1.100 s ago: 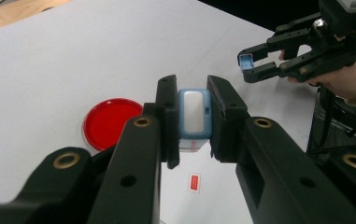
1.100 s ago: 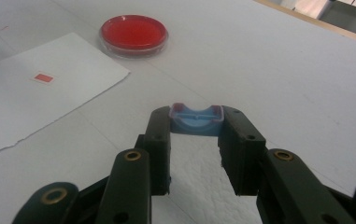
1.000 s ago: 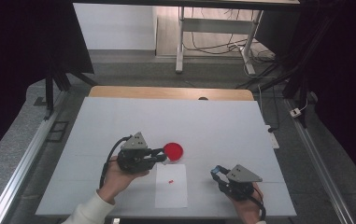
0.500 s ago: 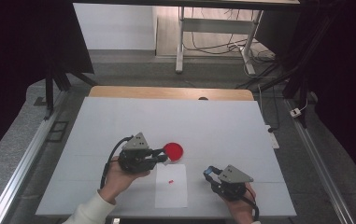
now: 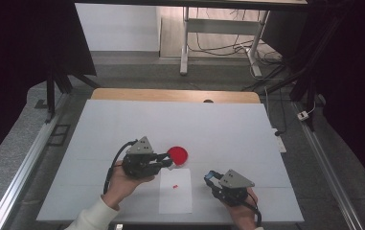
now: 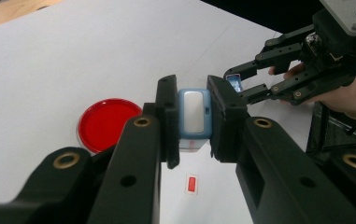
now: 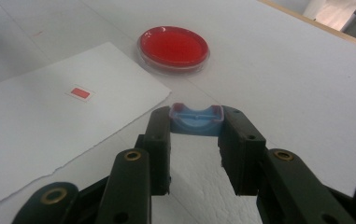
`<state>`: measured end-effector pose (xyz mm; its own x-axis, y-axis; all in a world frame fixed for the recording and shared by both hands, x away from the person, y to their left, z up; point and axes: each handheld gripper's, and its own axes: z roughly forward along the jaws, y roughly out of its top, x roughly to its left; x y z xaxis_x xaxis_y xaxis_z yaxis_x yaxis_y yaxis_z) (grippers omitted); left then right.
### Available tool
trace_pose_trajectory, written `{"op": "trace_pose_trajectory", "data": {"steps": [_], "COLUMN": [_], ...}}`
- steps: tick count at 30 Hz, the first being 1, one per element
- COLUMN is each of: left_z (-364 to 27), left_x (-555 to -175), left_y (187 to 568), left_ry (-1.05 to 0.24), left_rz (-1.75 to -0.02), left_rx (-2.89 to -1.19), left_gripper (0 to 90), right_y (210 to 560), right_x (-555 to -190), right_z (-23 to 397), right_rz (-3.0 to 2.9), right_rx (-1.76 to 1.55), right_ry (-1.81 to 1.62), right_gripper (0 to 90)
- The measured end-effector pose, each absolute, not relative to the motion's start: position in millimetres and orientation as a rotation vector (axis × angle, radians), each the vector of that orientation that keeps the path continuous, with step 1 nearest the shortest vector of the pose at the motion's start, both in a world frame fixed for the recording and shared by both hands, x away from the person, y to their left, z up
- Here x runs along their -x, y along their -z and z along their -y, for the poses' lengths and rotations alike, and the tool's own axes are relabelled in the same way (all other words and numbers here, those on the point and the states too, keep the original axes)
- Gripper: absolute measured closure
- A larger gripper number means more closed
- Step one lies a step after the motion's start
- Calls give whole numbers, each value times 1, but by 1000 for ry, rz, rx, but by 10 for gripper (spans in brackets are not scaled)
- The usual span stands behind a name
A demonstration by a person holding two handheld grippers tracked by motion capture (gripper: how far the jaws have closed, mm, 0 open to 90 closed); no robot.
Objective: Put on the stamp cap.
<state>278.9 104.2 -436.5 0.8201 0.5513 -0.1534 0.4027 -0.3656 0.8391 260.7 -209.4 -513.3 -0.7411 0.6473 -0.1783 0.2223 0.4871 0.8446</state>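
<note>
right gripper (image 5: 212, 177) has drifted left toward the paper sheet (image 5: 175, 191) since a sec ago; left gripper (image 5: 168, 160) hasn't moved. judged: cap is off, stamp body ready for re-inking or next press. left gripper clamped on blue stamp body (image 6: 194, 119), held between red ink pad (image 5: 177, 154) and the sheet. right gripper clamped on blue cap (image 7: 196, 120), just off sheet's right edge. red stamped mark (image 5: 175, 186) already on the sheet.

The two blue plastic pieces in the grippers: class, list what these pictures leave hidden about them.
- Blue plastic stamp body, left gripper view: sides covered by the jaws; underside faces away.
- Blue plastic cap, right gripper view: ends hidden behind the jaws.
- High view: both pieces too small; right piece a speck.
</note>
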Motion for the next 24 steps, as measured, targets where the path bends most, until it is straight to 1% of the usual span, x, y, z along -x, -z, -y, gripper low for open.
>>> {"op": "trace_pose_trajectory", "data": {"steps": [24], "left_z": [-98], "left_x": [-278], "left_y": [440], "left_ry": [-184], "left_rz": [-698], "left_rx": [-2018], "left_gripper": [756], "right_y": [514], "right_x": [-262], "right_z": [177], "right_rz": [-2276], "right_rx": [-658], "right_ry": [-1203], "right_gripper": [644]}}
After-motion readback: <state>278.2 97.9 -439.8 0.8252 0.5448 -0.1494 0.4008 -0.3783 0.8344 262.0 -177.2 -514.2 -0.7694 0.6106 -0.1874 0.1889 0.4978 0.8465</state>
